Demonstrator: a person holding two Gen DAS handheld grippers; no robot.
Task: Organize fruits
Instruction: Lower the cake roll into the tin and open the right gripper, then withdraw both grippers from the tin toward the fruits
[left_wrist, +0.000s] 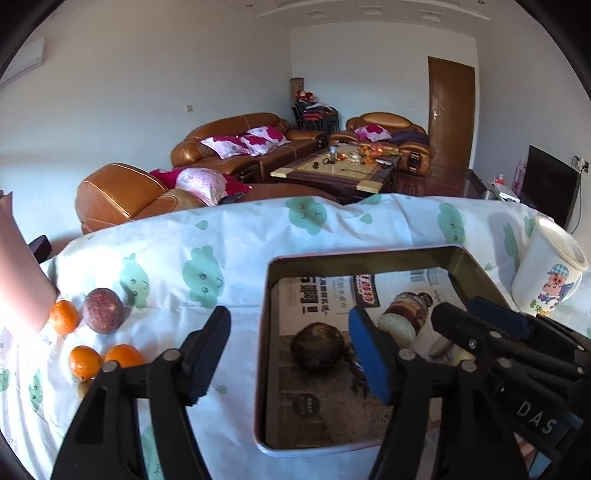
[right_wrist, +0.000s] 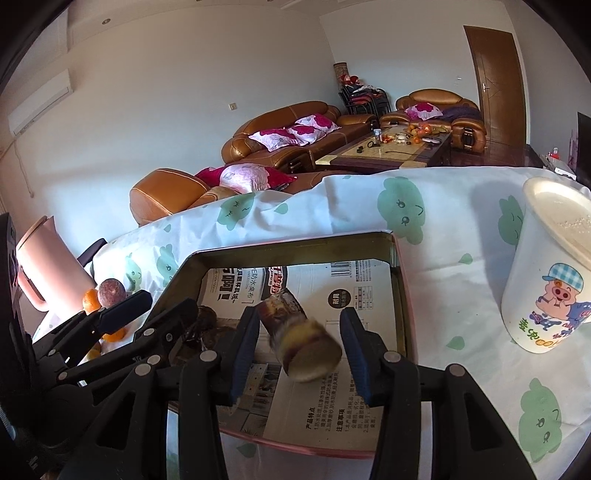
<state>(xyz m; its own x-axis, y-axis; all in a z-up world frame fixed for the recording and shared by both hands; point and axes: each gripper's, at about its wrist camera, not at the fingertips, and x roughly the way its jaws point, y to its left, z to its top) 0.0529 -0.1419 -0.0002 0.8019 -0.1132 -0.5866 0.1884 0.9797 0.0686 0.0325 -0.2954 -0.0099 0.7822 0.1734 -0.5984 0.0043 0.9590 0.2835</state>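
Now the desk (left_wrist: 258, 236), under a cloud-print cloth, carries the tin tray (right_wrist: 400, 291) where fruit gets collected: a dark round fruit (left_wrist: 317, 350) lies inside, w/ the left gripper (left_wrist: 291, 354) above it, jaws wide & empty, probably just dropped. Right gripper (right_wrist: 299, 343) jaws stand narrower, apart around a blurred, tumbling brown-and-yellow piece (right_wrist: 303, 347), apparently released over the tray. Oranges (left_wrist: 85, 362) & a purple fruit (left_wrist: 102, 311) wait on the cloth, left of the tray.

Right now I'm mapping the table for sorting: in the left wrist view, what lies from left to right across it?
Pink jug → orange by the jug → purple passion fruit → metal tin holding a dark round fruit → white cartoon cup.
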